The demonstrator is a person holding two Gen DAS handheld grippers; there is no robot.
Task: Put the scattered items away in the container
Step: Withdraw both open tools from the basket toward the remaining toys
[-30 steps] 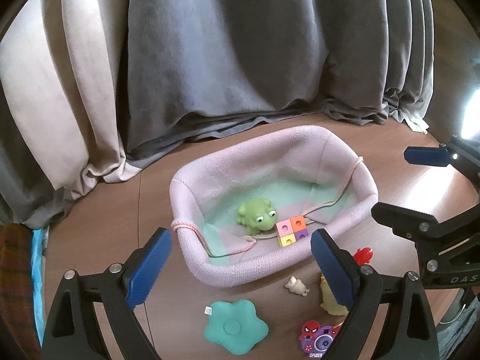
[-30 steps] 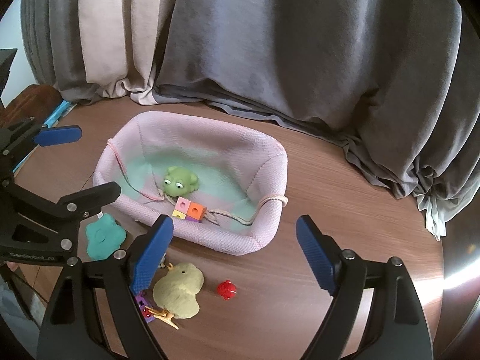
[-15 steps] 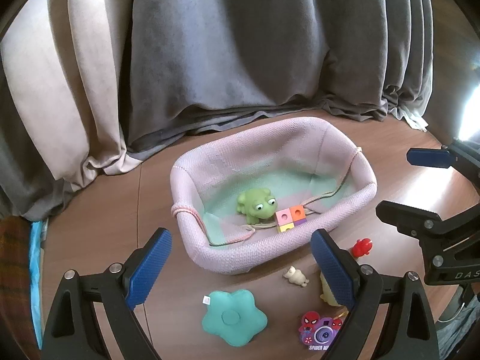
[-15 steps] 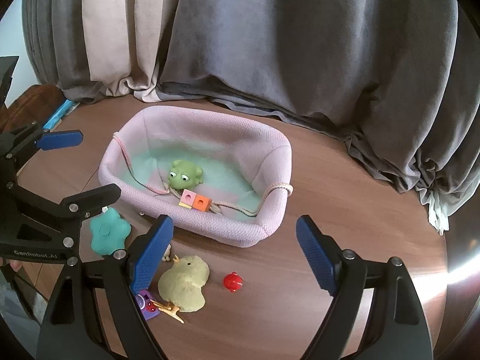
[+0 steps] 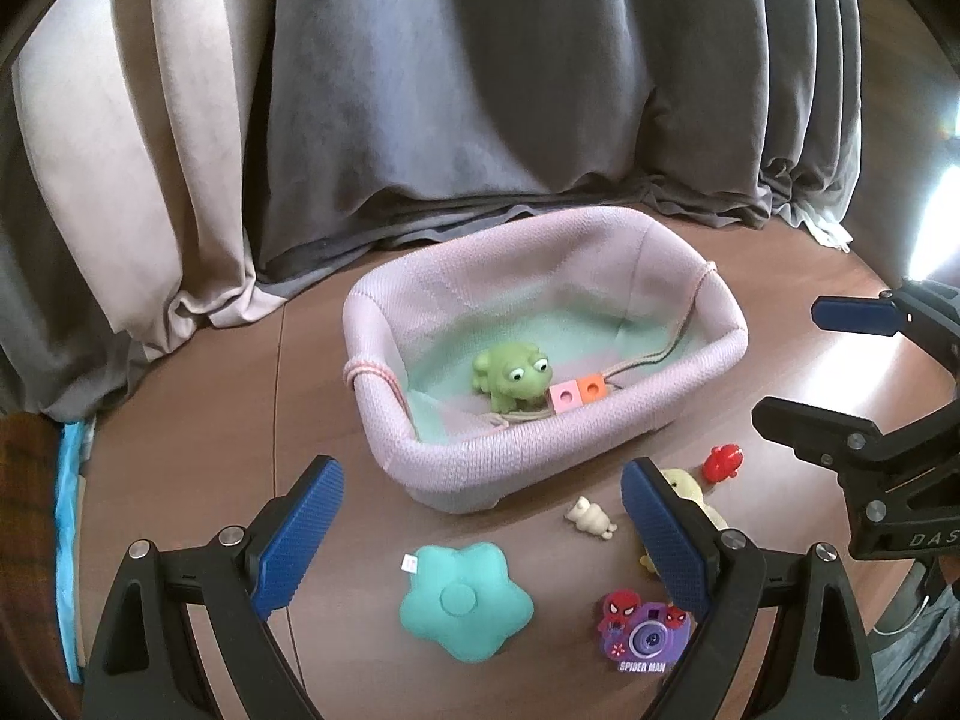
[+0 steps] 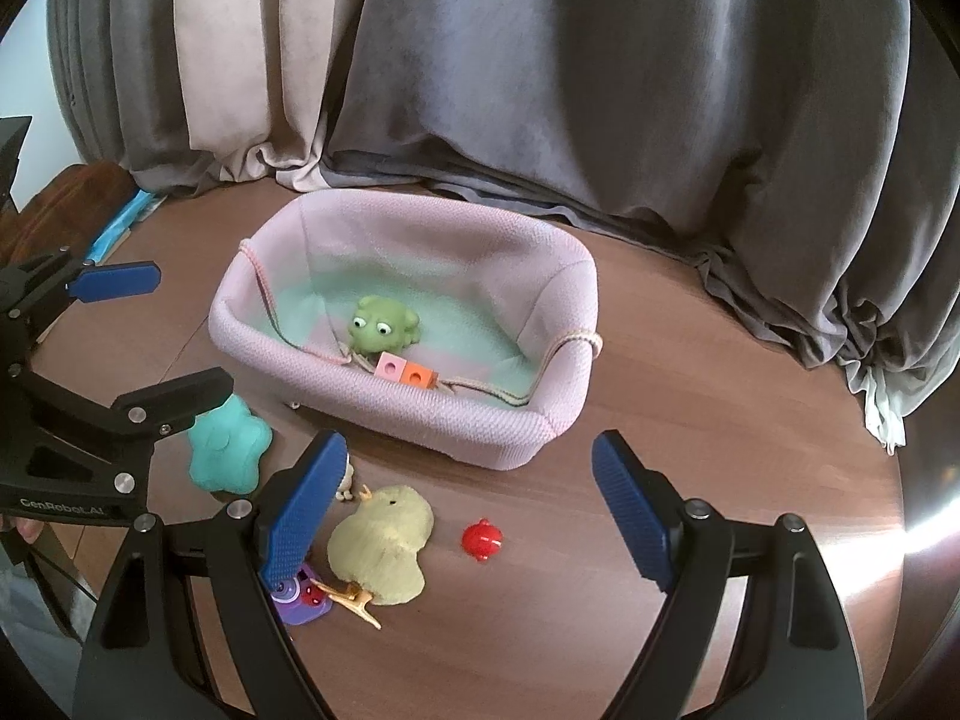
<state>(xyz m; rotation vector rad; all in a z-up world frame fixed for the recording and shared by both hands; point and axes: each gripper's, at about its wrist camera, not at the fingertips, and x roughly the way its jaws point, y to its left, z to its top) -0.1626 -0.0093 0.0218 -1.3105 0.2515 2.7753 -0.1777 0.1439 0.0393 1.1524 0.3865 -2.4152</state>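
Observation:
A pink knitted basket [image 5: 456,462] [image 6: 420,414] stands on the brown table and holds a green frog [image 5: 510,375] and pink and orange cubes [image 5: 576,394]. On the table in front of it lie a teal star cushion [image 5: 465,600], a small beige figure [image 5: 591,519], a yellow duck plush [image 6: 384,540], a red toy [image 6: 482,540] and a purple camera toy [image 5: 645,630]. My left gripper [image 5: 480,474] hovers open above the star and the basket's near wall. My right gripper [image 6: 470,444] hovers open over the duck and the red toy. Neither holds anything.
Grey and beige curtains [image 5: 420,120] hang close behind the basket and pool on the table. A blue-edged thing [image 5: 66,516] lies at the table's left edge. Bare wood [image 6: 690,360] lies to the right of the basket. The two grippers stand side by side.
The left gripper has drawn back a little from the basket, so the star and camera toy show more fully. Both grippers stay open and no toy has moved.

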